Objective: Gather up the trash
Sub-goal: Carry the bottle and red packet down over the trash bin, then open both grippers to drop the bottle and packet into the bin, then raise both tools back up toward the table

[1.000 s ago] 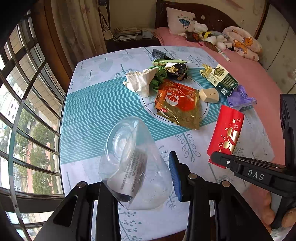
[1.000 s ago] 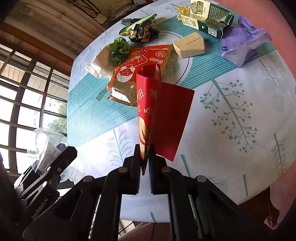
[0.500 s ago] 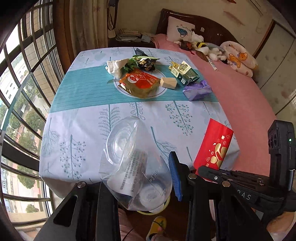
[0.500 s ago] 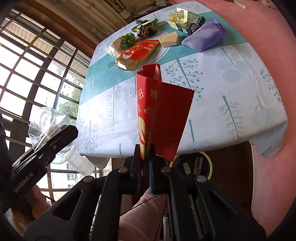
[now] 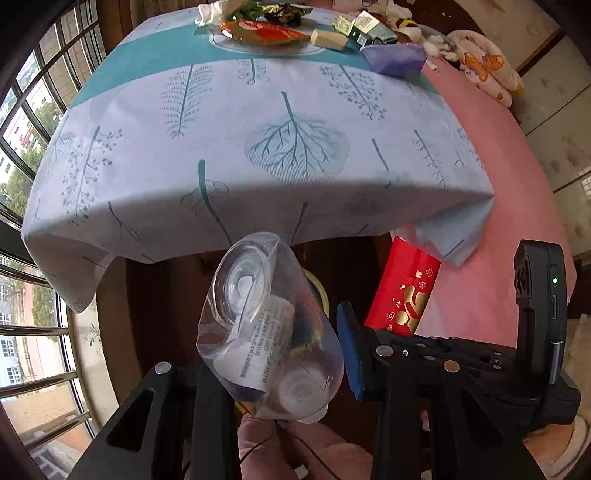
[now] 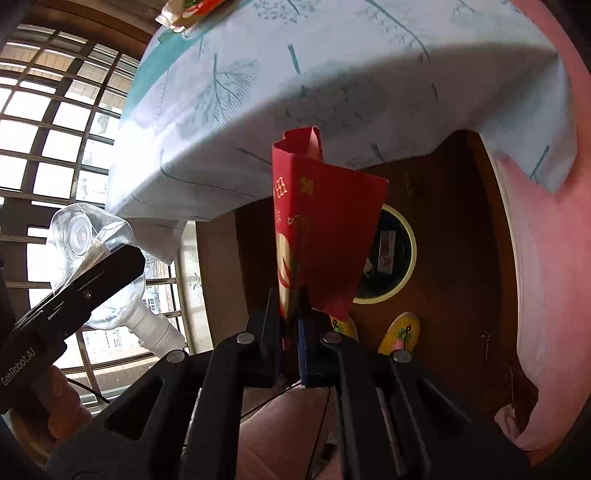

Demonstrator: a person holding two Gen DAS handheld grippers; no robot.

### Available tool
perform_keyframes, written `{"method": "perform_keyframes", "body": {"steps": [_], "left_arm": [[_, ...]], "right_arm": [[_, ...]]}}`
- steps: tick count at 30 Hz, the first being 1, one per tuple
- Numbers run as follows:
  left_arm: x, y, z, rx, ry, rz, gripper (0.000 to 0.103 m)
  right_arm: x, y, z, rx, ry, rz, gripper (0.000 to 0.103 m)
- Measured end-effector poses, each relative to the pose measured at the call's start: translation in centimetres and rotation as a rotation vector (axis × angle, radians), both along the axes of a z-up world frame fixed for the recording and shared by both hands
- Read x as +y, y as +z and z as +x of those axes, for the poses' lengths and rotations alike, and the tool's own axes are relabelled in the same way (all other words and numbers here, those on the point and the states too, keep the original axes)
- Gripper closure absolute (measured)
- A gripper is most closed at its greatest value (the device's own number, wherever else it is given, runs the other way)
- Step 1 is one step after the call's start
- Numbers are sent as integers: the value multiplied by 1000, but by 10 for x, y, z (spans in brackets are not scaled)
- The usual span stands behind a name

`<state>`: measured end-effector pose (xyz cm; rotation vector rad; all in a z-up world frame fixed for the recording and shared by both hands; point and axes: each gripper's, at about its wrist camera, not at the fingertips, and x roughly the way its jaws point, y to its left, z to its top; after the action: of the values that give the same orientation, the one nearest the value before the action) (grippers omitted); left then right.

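My left gripper [image 5: 280,354] is shut on a crushed clear plastic bottle [image 5: 266,325], held below the table's front edge; the bottle also shows in the right wrist view [image 6: 92,266]. My right gripper [image 6: 290,314] is shut on a red envelope with gold print [image 6: 321,236], which also shows in the left wrist view [image 5: 404,291]. A round bin with a pale rim [image 6: 391,258] stands on the dark floor under the table, just behind the envelope. More trash lies at the table's far side: an orange snack bag [image 5: 266,33], a purple wrapper [image 5: 395,57] and a beige box [image 5: 328,38].
The table with its leaf-print cloth [image 5: 258,147] hangs over the bin area. A pink bed [image 5: 517,184] is on the right, barred windows [image 5: 22,110] on the left. Yellow slippers [image 6: 399,332] are on the floor near the bin.
Both grippers have dropped from above the table to below its front edge, still holding the bottle and the envelope. The bin under the table has come into view.
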<state>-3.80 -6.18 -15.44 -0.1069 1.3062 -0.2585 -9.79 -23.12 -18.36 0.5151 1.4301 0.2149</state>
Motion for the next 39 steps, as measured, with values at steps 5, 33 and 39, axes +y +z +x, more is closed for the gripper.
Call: {"method": "perform_keyframes", "body": {"steps": [5,33,39], "left_arm": [[-9,-88,2,40,-31,66,69],[-23,-247,21,52,-106,169,14],[-20,-211,23,26,-114,157,14]], "right_arm": [[5,-89,-17,90,-9,-35,98],[-12,-274,-17,136,-124,-106,60],[-7,-254,-3,120,-125,-103,60]]}}
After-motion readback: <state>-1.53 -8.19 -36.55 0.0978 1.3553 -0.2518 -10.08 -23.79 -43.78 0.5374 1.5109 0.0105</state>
